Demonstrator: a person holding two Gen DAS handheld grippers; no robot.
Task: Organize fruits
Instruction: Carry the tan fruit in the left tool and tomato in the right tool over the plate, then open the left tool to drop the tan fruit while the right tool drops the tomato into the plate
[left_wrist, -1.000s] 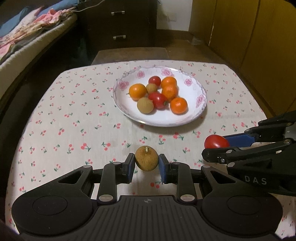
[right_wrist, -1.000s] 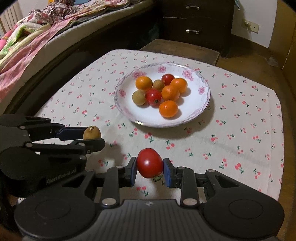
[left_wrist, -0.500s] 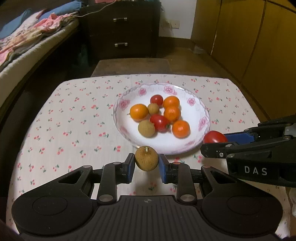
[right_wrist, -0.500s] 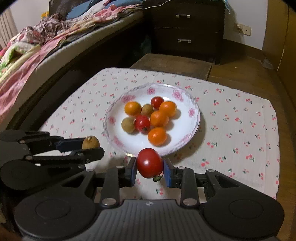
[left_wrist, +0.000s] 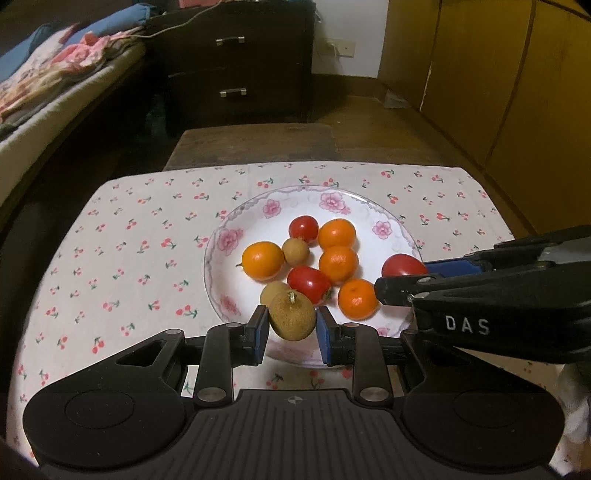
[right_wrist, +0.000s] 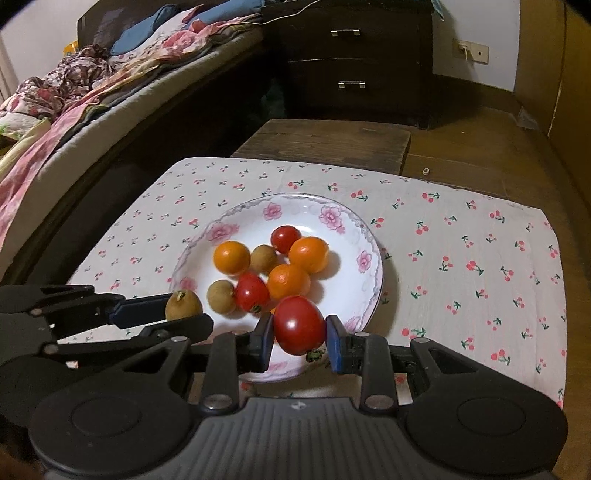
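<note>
A: Status, left wrist view?
B: Left gripper (left_wrist: 291, 328) is clamping the brown fruit (left_wrist: 292, 319) above the plate (left_wrist: 236, 236) near rim. Delivery is underway; the release is coming next.

A: Right wrist view?
B: Right gripper (right_wrist: 299, 334) is clamping the tomato (right_wrist: 298, 324) over the plate's edge. A second ago, both were hanging short of the plate.

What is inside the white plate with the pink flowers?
The white flowered plate holds four round orange citrus fruits, two red tomatoes and two small brown fruits. One orange fruit is mostly hidden in the right wrist view behind the held red tomato.
</note>
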